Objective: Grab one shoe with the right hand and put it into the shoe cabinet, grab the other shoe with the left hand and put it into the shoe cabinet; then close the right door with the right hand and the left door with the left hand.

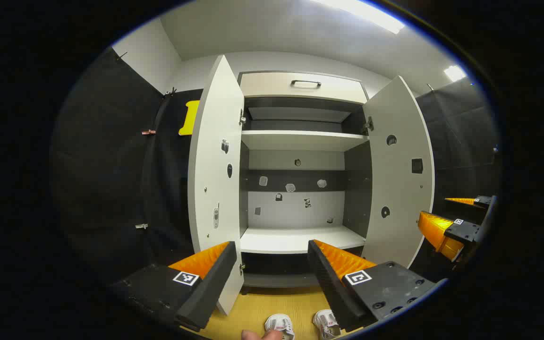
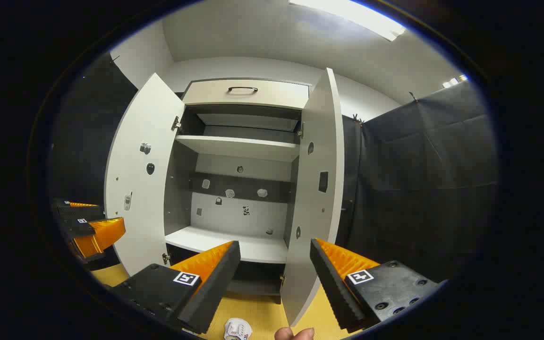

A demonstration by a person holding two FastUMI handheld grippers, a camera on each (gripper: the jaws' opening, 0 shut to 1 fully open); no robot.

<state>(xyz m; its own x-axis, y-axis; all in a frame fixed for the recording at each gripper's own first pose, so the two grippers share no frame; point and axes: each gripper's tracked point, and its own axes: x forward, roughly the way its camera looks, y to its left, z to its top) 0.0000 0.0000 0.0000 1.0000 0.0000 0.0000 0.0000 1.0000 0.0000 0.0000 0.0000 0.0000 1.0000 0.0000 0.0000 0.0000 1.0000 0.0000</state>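
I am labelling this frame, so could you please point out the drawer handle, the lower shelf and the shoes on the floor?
Drawer handle [image 1: 306,83]: left gripper view, middle of the bar.
Lower shelf [image 1: 295,240]: left gripper view, bare top surface.
Shoes [image 1: 280,325]: left gripper view, upper of the left-hand shoe of the pair.

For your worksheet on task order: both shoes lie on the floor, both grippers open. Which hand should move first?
Right, probably. The task starts there; the right gripper is open, with a shoe just below it.

The tall white shoe cabinet [image 1: 300,141] stands with both doors swung wide, its shelves bare. Before it, the left tongs [image 1: 267,274] gape apart, holding nothing. Two white sneakers [image 1: 300,326] sit on the yellow wooden floor [image 1: 272,302] below the cabinet.
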